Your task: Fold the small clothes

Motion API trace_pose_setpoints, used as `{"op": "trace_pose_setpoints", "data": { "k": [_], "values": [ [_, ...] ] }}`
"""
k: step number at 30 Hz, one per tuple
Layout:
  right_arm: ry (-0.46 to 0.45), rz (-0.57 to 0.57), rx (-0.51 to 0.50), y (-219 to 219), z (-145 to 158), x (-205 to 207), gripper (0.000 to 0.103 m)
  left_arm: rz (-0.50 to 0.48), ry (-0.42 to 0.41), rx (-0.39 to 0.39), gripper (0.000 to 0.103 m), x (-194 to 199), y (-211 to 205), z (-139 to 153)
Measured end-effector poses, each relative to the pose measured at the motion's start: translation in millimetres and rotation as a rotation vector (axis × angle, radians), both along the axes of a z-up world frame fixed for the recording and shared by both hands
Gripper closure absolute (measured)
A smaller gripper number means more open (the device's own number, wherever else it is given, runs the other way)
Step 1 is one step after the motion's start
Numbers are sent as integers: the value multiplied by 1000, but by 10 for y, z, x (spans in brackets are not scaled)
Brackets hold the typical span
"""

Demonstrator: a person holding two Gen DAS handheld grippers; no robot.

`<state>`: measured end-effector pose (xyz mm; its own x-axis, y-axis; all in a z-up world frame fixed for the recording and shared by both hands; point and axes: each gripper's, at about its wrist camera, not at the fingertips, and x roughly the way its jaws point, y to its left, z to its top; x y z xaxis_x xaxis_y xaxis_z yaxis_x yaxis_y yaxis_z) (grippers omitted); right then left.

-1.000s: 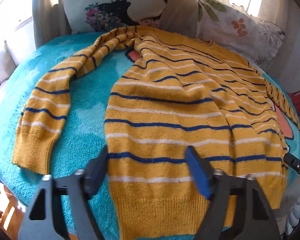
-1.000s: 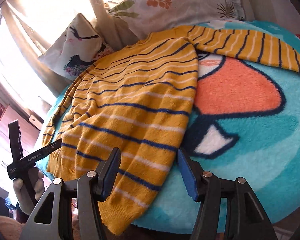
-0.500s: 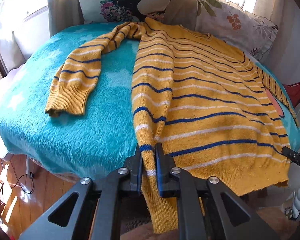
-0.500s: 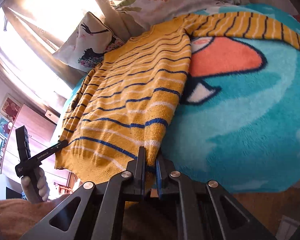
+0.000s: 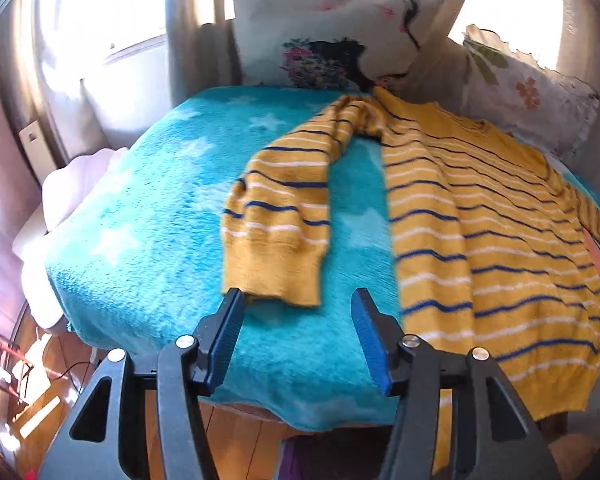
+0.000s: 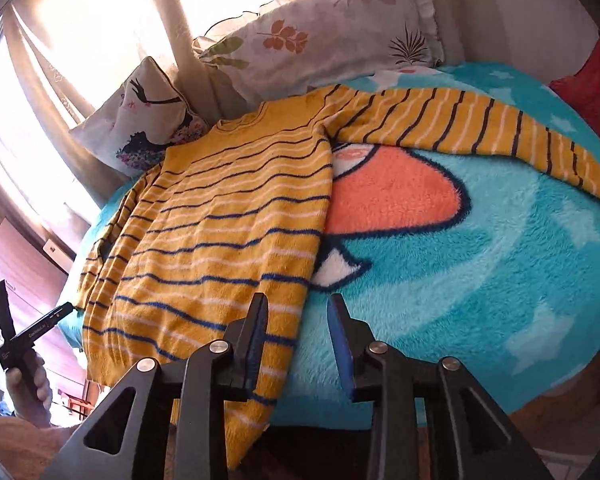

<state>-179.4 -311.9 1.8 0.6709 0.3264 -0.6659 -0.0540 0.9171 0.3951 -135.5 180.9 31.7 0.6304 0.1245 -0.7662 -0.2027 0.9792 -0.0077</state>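
A yellow sweater [image 5: 492,240] with blue and white stripes lies flat on a turquoise blanket [image 5: 152,216], its hem hanging over the near edge. My left gripper [image 5: 298,316] is open and empty, just in front of the cuff of the left sleeve [image 5: 276,240]. In the right wrist view the sweater [image 6: 220,240] lies left of centre, its other sleeve [image 6: 480,128] stretched out to the right. My right gripper [image 6: 298,328] is open and empty at the sweater's lower right corner, the left finger [image 6: 256,332] over the fabric.
Two pillows [image 5: 332,32] [image 6: 332,28] lean against the curtained window at the back. The blanket has an orange and white figure [image 6: 392,196]. A red cushion [image 6: 592,84] lies far right. Wooden floor [image 5: 40,408] shows below the bed edge. The left gripper shows in the right wrist view [image 6: 24,340].
Both grippers were shut on the sweater's hem half a second ago; both have opened and let it go. The left gripper has swung left toward the sleeve cuff.
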Motion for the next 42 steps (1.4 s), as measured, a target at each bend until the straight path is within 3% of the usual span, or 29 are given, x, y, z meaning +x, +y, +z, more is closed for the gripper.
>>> {"op": "trace_pose_setpoints", "data": {
  "k": [2, 5, 11, 20, 22, 23, 24, 25, 28, 31, 35, 38, 42],
  "values": [
    [9, 3, 3, 88, -12, 100, 69, 50, 17, -8, 49, 111, 201, -79],
    [45, 29, -2, 258, -98, 247, 69, 37, 21, 31, 48, 179, 286, -145],
    [95, 52, -22, 507, -187, 556, 69, -180, -49, 120, 48, 97, 107, -74],
    [106, 27, -68, 739, -93, 876, 63, -477, 58, 221, 48, 232, -179, -318],
    [93, 18, -63, 748, -39, 892, 63, -497, 64, 182, 48, 293, -131, -309],
    [85, 13, -61, 751, -8, 896, 63, -490, 81, 131, 60, 344, -61, -294],
    [77, 9, -60, 756, 20, 898, 63, -462, 93, 92, 89, 406, 31, -277],
    [69, 6, -61, 766, 46, 903, 63, -429, 95, 55, 96, 460, 146, -249],
    [47, 1, -61, 797, 93, 923, 63, -298, 73, -108, 96, 582, 585, -111],
    [44, 8, -50, 822, 87, 974, 63, -145, -11, -186, 96, 655, 1020, 196],
    [48, 23, -38, 864, 44, 1030, 63, 56, -165, -257, 97, 727, 1660, 839],
    [42, 33, -31, 881, 16, 1025, 63, 159, -247, -245, 99, 826, 1999, 1293],
    [52, 36, -9, 876, -56, 1000, 63, 207, -255, -231, 99, 1087, 2154, 1592]
  ]
}}
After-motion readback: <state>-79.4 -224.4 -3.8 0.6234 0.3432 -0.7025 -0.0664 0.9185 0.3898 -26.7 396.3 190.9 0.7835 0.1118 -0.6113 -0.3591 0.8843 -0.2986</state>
